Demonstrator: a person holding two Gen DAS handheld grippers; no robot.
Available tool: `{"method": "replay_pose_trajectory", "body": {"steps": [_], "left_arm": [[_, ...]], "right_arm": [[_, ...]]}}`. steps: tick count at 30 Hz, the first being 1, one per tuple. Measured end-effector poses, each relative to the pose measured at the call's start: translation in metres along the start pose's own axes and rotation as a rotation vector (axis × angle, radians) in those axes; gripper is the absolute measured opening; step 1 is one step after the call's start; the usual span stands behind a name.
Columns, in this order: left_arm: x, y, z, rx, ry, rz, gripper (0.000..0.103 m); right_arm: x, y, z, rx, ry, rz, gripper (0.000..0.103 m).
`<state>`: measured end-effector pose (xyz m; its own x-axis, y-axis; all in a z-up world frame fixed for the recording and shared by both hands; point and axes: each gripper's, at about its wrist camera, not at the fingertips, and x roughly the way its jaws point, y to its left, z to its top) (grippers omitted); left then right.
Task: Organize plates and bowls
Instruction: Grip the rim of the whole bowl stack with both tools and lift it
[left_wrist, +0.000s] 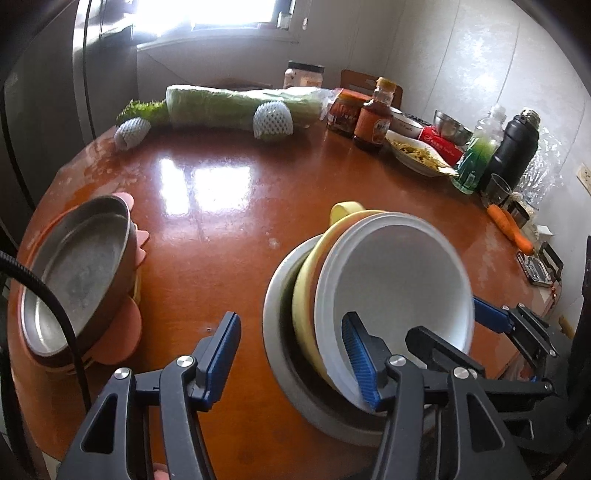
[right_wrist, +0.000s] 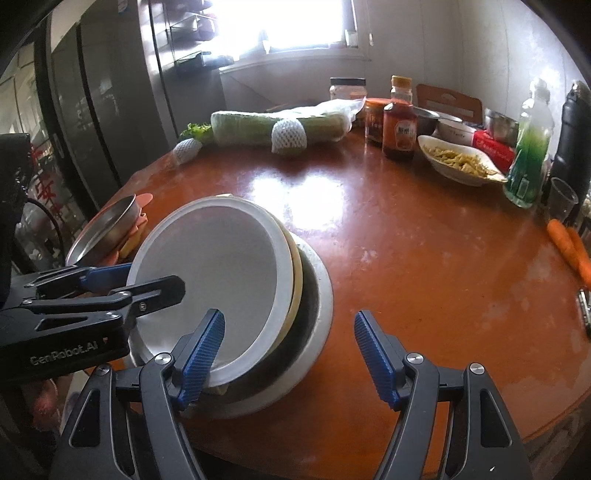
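Observation:
A white bowl (left_wrist: 399, 280) leans tilted inside a yellow bowl (left_wrist: 308, 291), both nested in a steel bowl (left_wrist: 295, 398) near the table's front edge. The same stack shows in the right wrist view, with the white bowl (right_wrist: 221, 273) on top. My left gripper (left_wrist: 291, 362) is open, with its right finger inside the white bowl's near rim and its left finger over bare table. My right gripper (right_wrist: 290, 354) is open, with its left finger against the white bowl's near rim. A steel plate (left_wrist: 77, 269) lies on pink and yellow dishes (left_wrist: 122, 332) at the left.
The round brown table (left_wrist: 229, 206) carries wrapped greens (left_wrist: 240, 107), sauce jars (left_wrist: 373, 118), a dish of food (left_wrist: 417, 151), a green bottle (left_wrist: 476, 155), a black flask (left_wrist: 513, 155) and carrots (left_wrist: 509, 229) along its far and right sides. A fridge (right_wrist: 92, 110) stands at the left.

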<state>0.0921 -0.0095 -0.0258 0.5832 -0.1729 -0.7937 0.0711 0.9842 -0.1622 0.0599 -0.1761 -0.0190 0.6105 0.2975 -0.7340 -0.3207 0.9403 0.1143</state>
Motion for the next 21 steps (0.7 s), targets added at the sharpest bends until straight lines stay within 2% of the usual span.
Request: {"method": "replay_pose_trajectory", "body": {"steps": [3,7,9,10,16,21], "left_arm": [[0.007,0.002,-0.001,-0.008,0.005,-0.006,0.057],[0.012,0.005,-0.001,-0.021,0.004,-0.046,0.056],[0.012,0.004,-0.001,-0.023,0.003,-0.072,0.05],[0.012,0.001,0.0,-0.021,0.001,-0.083,0.044],[0.007,-0.002,0.001,-0.011,-0.009,-0.072,0.044],[-0.013,0.005,0.004,-0.021,-0.049,-0.066,0.044]], "right_arm": [[0.006,0.0,-0.001,-0.001,0.008,0.028,0.074],[0.011,0.0,-0.002,0.007,0.007,0.077,0.063],[0.012,0.0,-0.002,0.012,0.006,0.087,0.062],[0.012,0.001,-0.002,0.01,0.005,0.085,0.062],[0.013,0.002,-0.001,0.015,0.016,0.08,0.061],[0.003,0.012,0.005,-0.001,-0.008,0.083,0.061]]}}
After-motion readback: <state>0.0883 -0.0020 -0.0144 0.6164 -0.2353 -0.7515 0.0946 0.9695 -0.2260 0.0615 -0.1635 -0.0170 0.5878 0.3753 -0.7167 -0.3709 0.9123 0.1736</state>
